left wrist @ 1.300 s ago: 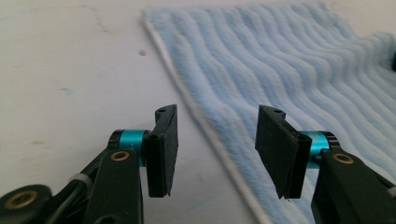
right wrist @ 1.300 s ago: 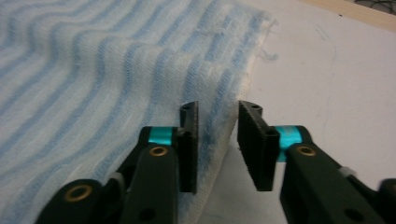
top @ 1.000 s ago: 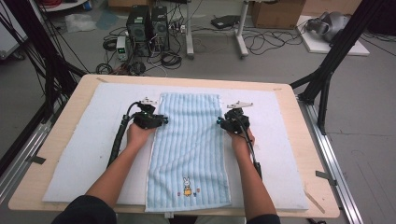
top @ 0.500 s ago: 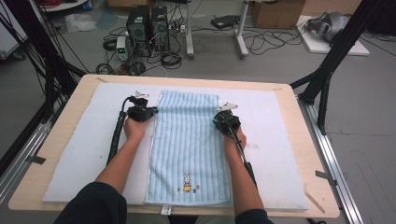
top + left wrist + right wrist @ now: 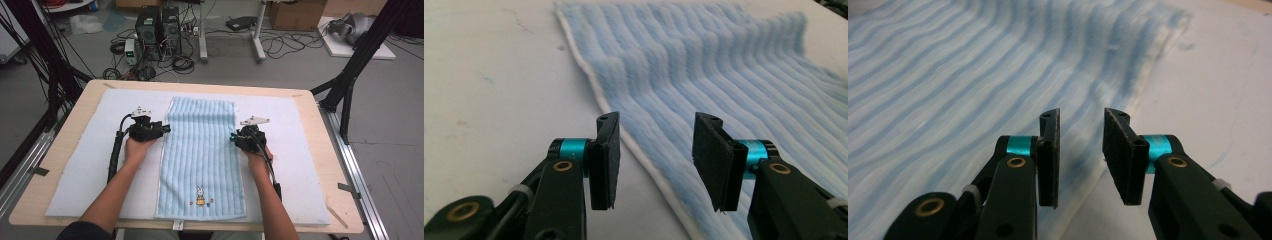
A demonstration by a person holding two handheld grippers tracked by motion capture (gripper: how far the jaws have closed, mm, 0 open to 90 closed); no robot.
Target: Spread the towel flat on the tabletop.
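Our left gripper point(image 5: 165, 130) sits at the left edge of the blue towel point(image 5: 202, 155) in the high view, and our right gripper point(image 5: 234, 139) sits at the right edge, with one hand behind each. From up here we see the whole towel lying flat and long on a pale mat point(image 5: 75, 170) that covers the wooden table point(image 5: 60, 135). We also see a little rabbit picture point(image 5: 200, 195) near the end of the towel closest to us, and the two black cables that trail back along our arms. We cannot tell from so high up how wide the jaws stand. In the left gripper view we look along the left gripper point(image 5: 656, 150) from close by, and now the gap is easy to see. Its two black jaws are spread apart and have just been opening. The white hem of the towel point(image 5: 704, 65) runs under the gap, but the pads do not press on it. Here the soft ridges of the cloth show up big. In the right gripper view the right gripper point(image 5: 1080, 155) also has its jaws apart, with a smaller gap, and they have just been opening too. The towel point(image 5: 958, 70) edge lies below the gap and nothing is pinched. The far cloth looks blurry here.
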